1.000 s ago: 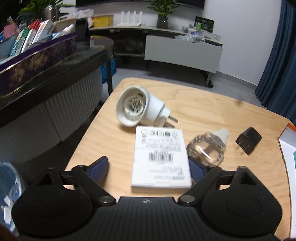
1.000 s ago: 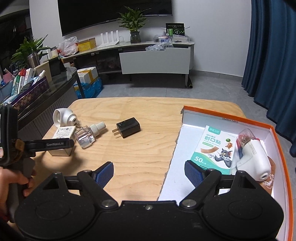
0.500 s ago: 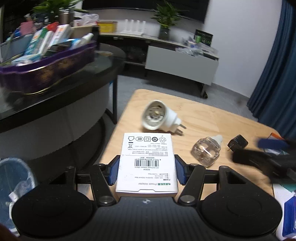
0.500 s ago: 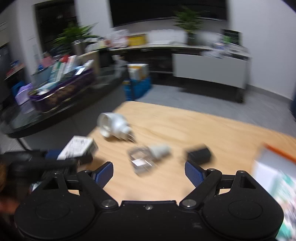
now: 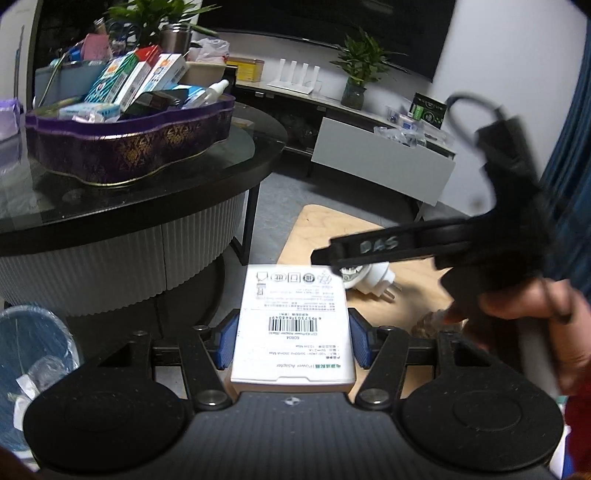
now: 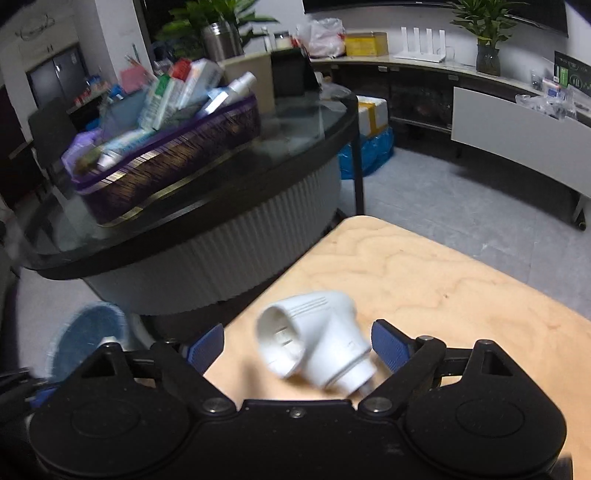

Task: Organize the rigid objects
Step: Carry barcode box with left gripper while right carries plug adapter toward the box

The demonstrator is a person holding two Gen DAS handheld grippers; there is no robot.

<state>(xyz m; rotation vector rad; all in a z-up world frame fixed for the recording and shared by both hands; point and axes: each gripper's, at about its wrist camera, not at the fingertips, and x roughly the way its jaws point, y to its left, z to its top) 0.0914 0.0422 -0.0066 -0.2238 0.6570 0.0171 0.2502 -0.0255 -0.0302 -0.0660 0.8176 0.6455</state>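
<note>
My left claw (image 5: pixel 291 341) pinches the flat white barcoded box (image 5: pixel 293 325); right claw (image 6: pixel 297 345), spread, straddles the white plastic plug-in (image 6: pixel 314 349), probably untouched on the desk (image 6: pixel 443 280).

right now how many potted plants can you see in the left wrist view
2: one potted plant behind the purple tray at top left, another on the long sideboard by the wall. Others may be out of frame.

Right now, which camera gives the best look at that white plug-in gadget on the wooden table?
The right wrist view: the white plug-in gadget lies whole and close between the open right claw. The left wrist view shows only part, behind that claw's arm.
</note>
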